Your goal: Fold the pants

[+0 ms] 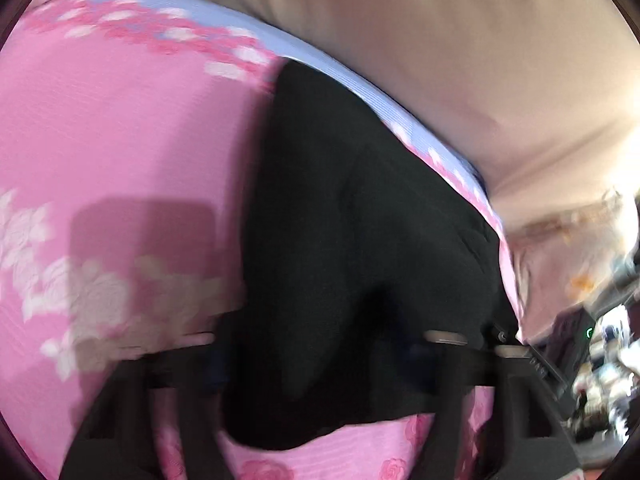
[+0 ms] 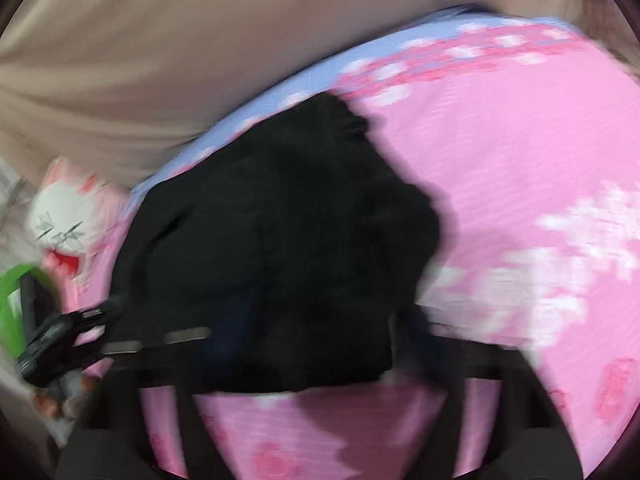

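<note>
The black soft-knit pants [image 1: 360,240] lie in a rumpled heap on the pink flower-printed bedsheet with a pale blue border [image 1: 120,120], close to its far edge under a beige curtain [image 1: 440,40]; they look light, limp and prone to sagging, so each should be taken by a doubled edge. Both views are blurred, but the left gripper [image 1: 320,344] and right gripper [image 2: 316,336] each seem half-closed, pinching the cloth's near edge.

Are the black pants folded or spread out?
Bunched, not spread: the pants form a compact rumpled heap on the pink sheet. Neat folding: cannot tell.
</note>
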Demonstrator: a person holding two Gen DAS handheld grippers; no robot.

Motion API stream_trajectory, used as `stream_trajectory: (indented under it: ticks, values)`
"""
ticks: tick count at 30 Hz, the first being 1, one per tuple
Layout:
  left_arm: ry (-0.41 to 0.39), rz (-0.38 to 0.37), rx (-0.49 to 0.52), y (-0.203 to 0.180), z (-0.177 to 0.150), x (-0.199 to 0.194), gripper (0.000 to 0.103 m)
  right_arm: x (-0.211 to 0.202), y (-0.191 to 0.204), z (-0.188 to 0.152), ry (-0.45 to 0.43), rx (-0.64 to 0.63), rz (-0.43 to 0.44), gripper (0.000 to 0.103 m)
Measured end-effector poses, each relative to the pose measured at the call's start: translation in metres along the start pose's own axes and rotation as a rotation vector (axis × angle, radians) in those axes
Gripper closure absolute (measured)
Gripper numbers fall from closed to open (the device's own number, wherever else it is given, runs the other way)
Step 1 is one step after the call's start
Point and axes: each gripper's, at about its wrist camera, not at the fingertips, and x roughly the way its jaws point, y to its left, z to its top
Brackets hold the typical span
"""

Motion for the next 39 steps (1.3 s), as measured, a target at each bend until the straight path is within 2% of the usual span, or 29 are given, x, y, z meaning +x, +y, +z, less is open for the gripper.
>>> stream_trajectory:
  ticks: [1, 3, 7, 9, 10, 11, 12, 13, 14, 15, 17, 24, 28, 34, 36, 39]
  values:
    - [-0.014, 0.016, 0.039, -0.009, 0.003, -0.004, 0.075, -0.011, 0.008, 0.006, -0.030, -0.034, -0.006, 0.073]
    - [-0.067, 0.024, 0.096, -0.027, 0.015, -0.023, 0.081, -0.032, 0.020, 0.018, -0.083, -0.060, 0.017, 0.077]
    - [-0.176, -0.053, 0.148, -0.052, 0.056, -0.068, 0.081, -0.077, 0.048, 0.053, -0.233, -0.136, 0.049, 0.078]
    - [-0.232, -0.049, 0.193, -0.066, 0.072, -0.077, 0.079, -0.083, 0.055, 0.072, -0.296, -0.141, 0.061, 0.073]
    - [-0.262, -0.024, 0.215, -0.071, 0.080, -0.076, 0.072, -0.077, 0.056, 0.079, -0.303, -0.149, 0.057, 0.068]
    - [-0.281, 0.008, 0.227, -0.073, 0.085, -0.070, 0.068, -0.061, 0.053, 0.086, -0.293, -0.167, 0.031, 0.055]
    - [-0.308, 0.079, 0.249, -0.073, 0.092, -0.056, 0.046, -0.040, 0.045, 0.089, -0.281, -0.169, -0.028, 0.043]
    - [-0.331, 0.194, 0.256, -0.067, 0.094, -0.041, 0.031, -0.024, 0.037, 0.088, -0.268, -0.159, -0.093, 0.041]
    - [-0.334, 0.280, 0.257, -0.061, 0.093, -0.028, 0.033, -0.004, 0.024, 0.082, -0.220, -0.139, -0.181, 0.042]
    - [-0.291, 0.351, 0.255, -0.051, 0.089, -0.011, 0.035, 0.004, 0.015, 0.075, -0.189, -0.117, -0.204, 0.045]
    - [-0.241, 0.315, 0.222, -0.037, 0.075, -0.001, 0.036, 0.002, 0.004, 0.056, -0.178, -0.073, -0.165, 0.045]
    - [-0.238, 0.299, 0.224, -0.056, 0.026, 0.006, 0.036, -0.008, 0.042, 0.024, -0.218, -0.171, -0.217, 0.045]
    - [-0.285, 0.367, 0.280, -0.070, 0.009, 0.011, 0.035, 0.001, 0.063, 0.002, -0.266, -0.238, -0.315, 0.044]
    - [-0.276, 0.399, 0.275, -0.063, -0.005, 0.023, 0.035, 0.018, 0.066, -0.012, -0.237, -0.256, -0.325, 0.041]
    - [-0.272, 0.420, 0.285, -0.064, -0.008, 0.026, 0.035, 0.017, 0.066, -0.014, -0.249, -0.252, -0.334, 0.029]
    - [-0.306, 0.438, 0.320, -0.070, -0.012, 0.024, 0.035, 0.013, 0.064, -0.015, -0.263, -0.233, -0.342, 0.026]
